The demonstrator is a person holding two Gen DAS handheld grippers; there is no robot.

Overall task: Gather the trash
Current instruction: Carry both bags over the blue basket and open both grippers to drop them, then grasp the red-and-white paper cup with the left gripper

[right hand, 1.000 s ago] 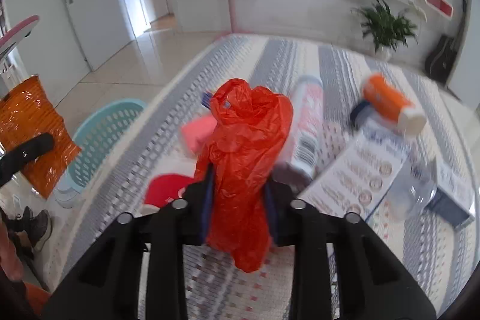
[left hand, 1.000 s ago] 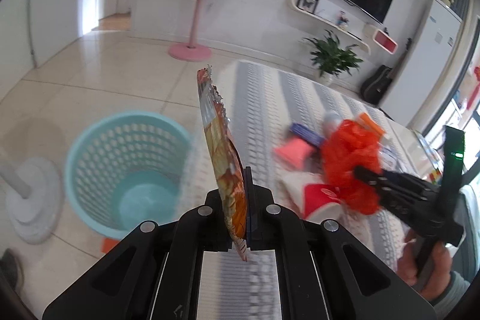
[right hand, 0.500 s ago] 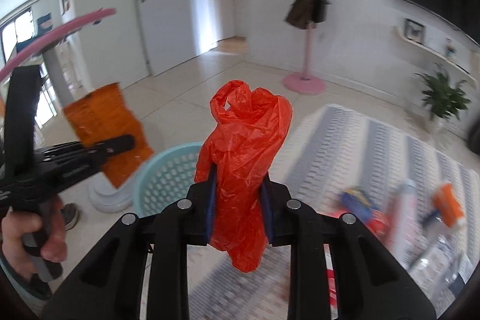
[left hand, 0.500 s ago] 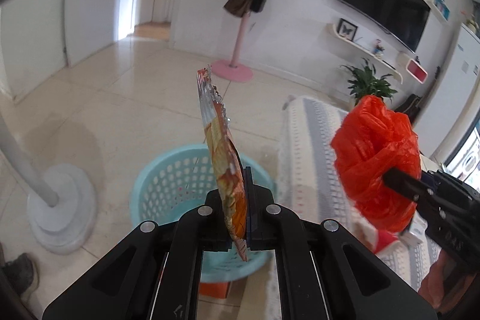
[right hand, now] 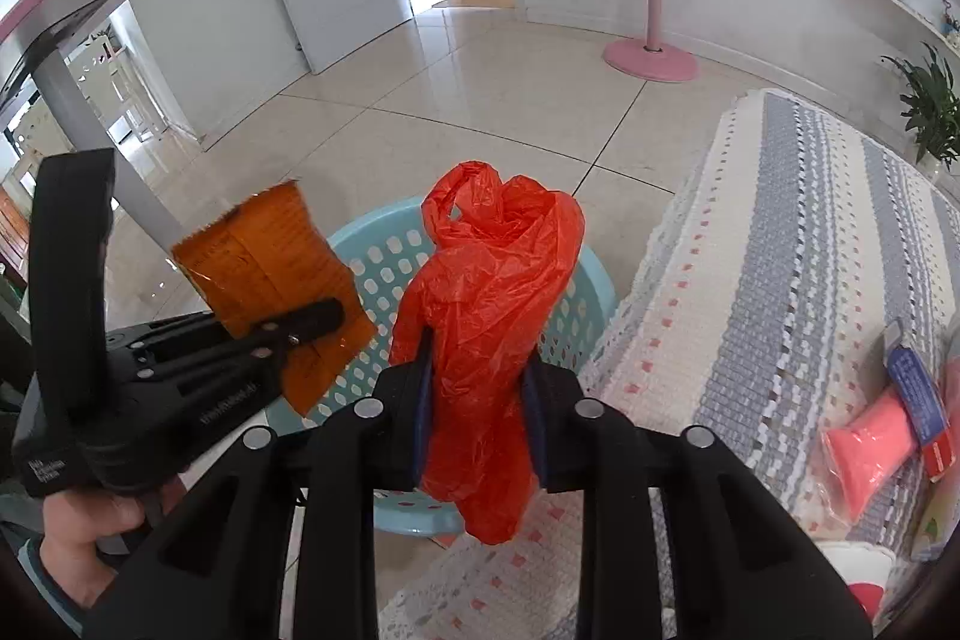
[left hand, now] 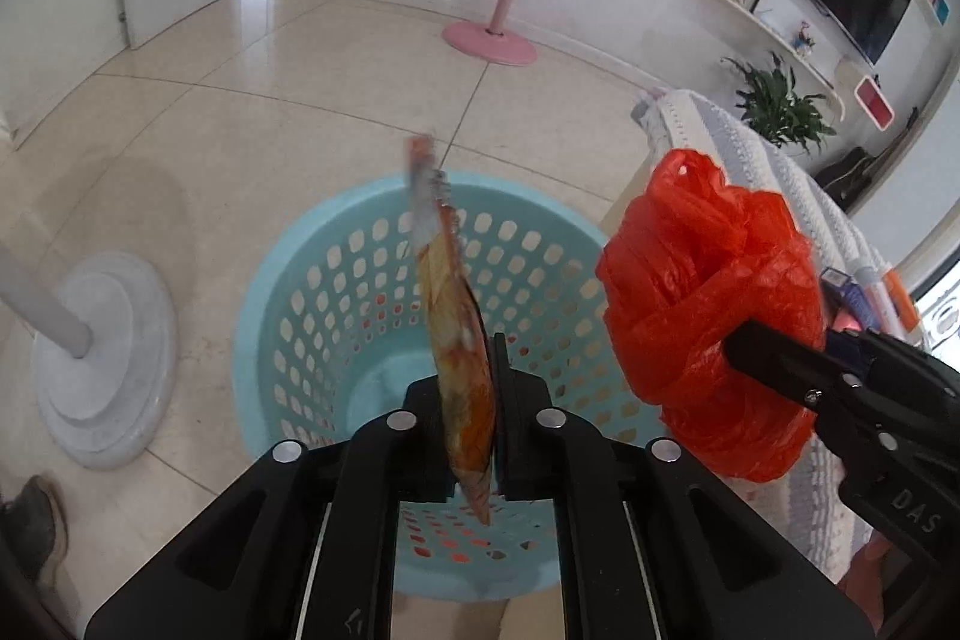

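Over the open mouth of the basket [left hand: 384, 316] a snack wrapper [left hand: 459, 358] is now held edge-on by the left gripper [left hand: 474, 436], where a second ago it was carried above the edge of the striped blanket [right hand: 798, 244] with the basket off to one side. The jaws of that gripper are opening, with the wrapper between them and the pads no longer seen pressing on it — the release is judged to have begun, and the wrapper should fall inside. Beside it, a crumpled red plastic bag [right hand: 486, 334] is pinched by the right gripper [right hand: 477, 400], whose jaws are also opening around it; it has been brought off the blanket to the basket's rim, just beside the blanket's edge. More litter — a pink packet [right hand: 870, 436] among it — is left on the blanket, so further trips are expected.
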